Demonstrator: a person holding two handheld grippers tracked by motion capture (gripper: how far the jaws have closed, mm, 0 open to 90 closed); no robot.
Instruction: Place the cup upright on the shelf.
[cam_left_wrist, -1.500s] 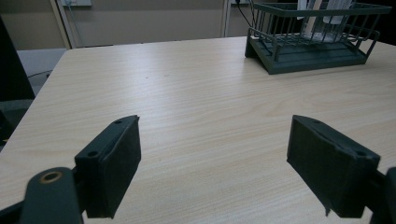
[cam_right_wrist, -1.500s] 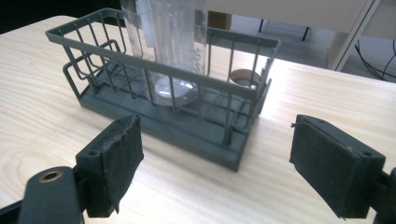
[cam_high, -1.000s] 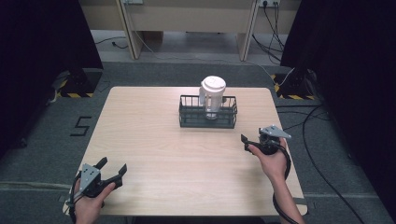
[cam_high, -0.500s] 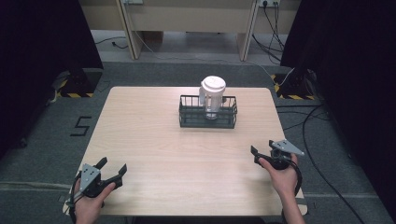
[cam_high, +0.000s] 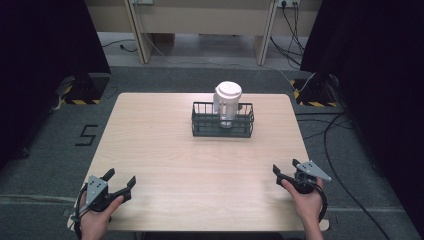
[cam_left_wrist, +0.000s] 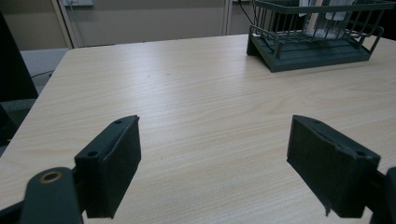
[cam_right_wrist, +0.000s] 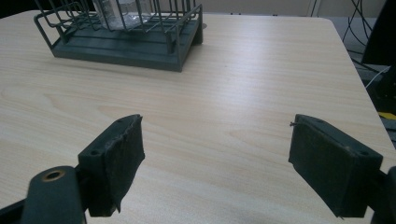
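Note:
A dark green wire basket (cam_high: 201, 131) (cam_left_wrist: 317, 58) (cam_right_wrist: 116, 49) stands at the far middle of the wooden table (cam_high: 165, 150). Upright inside it is a clear plastic cup with a white lid (cam_high: 228, 102). My left gripper (cam_high: 120, 179) rests open at the near left corner of the table, held by a hand. At the near right edge my right gripper (cam_high: 285, 167) is open too. Nothing lies between either pair of jaws. In both gripper views the pads (cam_left_wrist: 116, 163) (cam_right_wrist: 119, 161) stand wide apart over bare wood.
Beyond the table's far edge are desk legs (cam_high: 137, 30) and loose cables (cam_high: 295, 25) on the grey floor. Black stands with yellow-striped bases (cam_high: 80, 92) (cam_high: 312, 95) sit at both far corners. A floor mark like a "5" (cam_high: 86, 135) lies left of the table.
My right gripper has drawn back from the middle right of the table towards the near right edge. The left gripper, basket and cup have stayed put.

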